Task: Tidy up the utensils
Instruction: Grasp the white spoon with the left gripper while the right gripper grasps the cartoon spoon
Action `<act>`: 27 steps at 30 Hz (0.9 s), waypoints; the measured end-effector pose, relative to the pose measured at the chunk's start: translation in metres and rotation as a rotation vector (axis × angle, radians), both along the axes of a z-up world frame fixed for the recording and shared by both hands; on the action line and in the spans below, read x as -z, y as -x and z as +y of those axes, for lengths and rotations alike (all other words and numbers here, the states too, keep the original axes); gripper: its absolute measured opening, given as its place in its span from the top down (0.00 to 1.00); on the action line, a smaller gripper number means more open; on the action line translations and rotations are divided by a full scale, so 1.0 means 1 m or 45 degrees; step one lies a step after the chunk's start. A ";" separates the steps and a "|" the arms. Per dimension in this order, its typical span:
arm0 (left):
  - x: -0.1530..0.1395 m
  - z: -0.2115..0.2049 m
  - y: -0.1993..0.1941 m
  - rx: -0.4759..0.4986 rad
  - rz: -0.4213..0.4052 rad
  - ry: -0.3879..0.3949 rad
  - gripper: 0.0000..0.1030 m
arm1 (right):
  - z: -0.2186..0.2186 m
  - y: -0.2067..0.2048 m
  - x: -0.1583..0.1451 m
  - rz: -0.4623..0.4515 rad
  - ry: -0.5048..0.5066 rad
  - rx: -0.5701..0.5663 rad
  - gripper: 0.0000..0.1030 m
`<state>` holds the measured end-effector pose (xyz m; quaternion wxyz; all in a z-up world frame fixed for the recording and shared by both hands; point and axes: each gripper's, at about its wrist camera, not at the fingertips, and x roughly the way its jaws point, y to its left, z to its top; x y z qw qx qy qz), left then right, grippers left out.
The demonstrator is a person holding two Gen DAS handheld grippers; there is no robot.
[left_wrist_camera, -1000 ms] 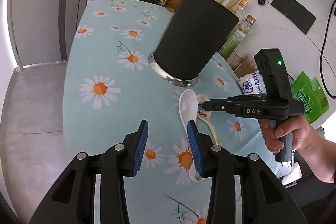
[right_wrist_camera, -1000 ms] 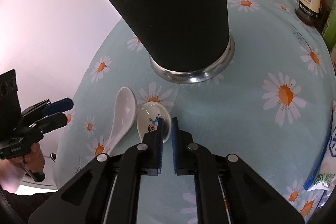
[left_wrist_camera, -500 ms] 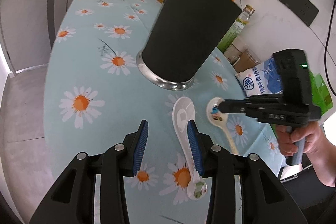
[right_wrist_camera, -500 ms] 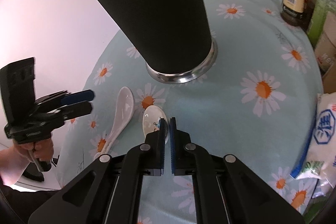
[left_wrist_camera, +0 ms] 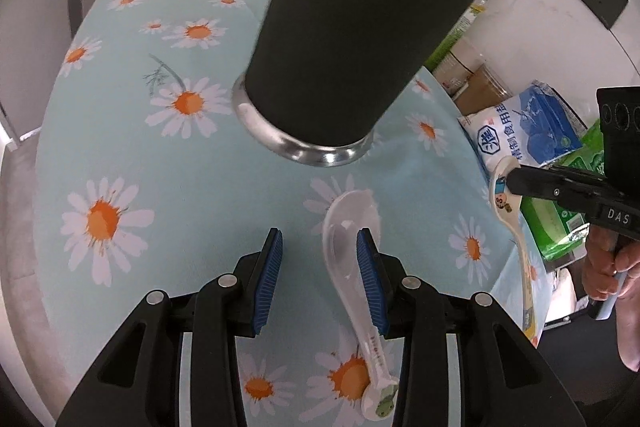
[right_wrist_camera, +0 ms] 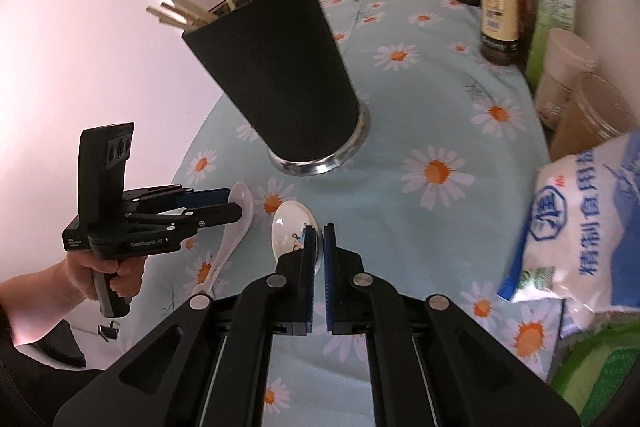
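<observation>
Two ceramic spoons are in play, and we hold a hand-held gripper in each hand above a desk covered in a pale blue daisy-print cloth.

Our right hand-held gripper is clamped on the rim of the decorated spoon, its blue pads pinching the edge of the bowl with almost no gap between them. In the left wrist view that same spoon hangs off the desk beside the cloth's right edge, bowl up at the black fingertips and handle trailing down, in front of a blue and white salt bag.

Our left hand-held gripper stands partly open, at a middling width, with nothing pressed between its pads. The plain white spoon lies flat on the cloth beneath it, bowl pointing toward the holder. Its neck runs just inside the right pad, and the handle ends on an orange daisy near the bottom of the picture. From the right wrist view, the left gripper's fingers sit over that white spoon; we cannot tell whether they touch it.

Between and beyond both spoons stands the black cylindrical utensil holder, upright on a shiny metal base ring, with pale chopsticks poking out of its top. Sauce bottles and jars line the far right side of the desk.
</observation>
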<state>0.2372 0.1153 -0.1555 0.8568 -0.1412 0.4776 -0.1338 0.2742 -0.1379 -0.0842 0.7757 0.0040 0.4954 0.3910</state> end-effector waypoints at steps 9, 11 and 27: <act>0.000 -0.011 -0.004 0.079 0.000 -0.029 0.92 | -0.012 0.002 -0.004 -0.002 -0.016 0.055 0.95; -0.001 -0.011 -0.003 0.071 -0.005 -0.031 0.93 | -0.011 0.002 -0.005 -0.004 -0.018 0.057 0.95; -0.031 -0.008 0.022 -0.035 -0.130 -0.026 0.95 | -0.005 0.000 -0.015 -0.068 -0.041 0.008 0.95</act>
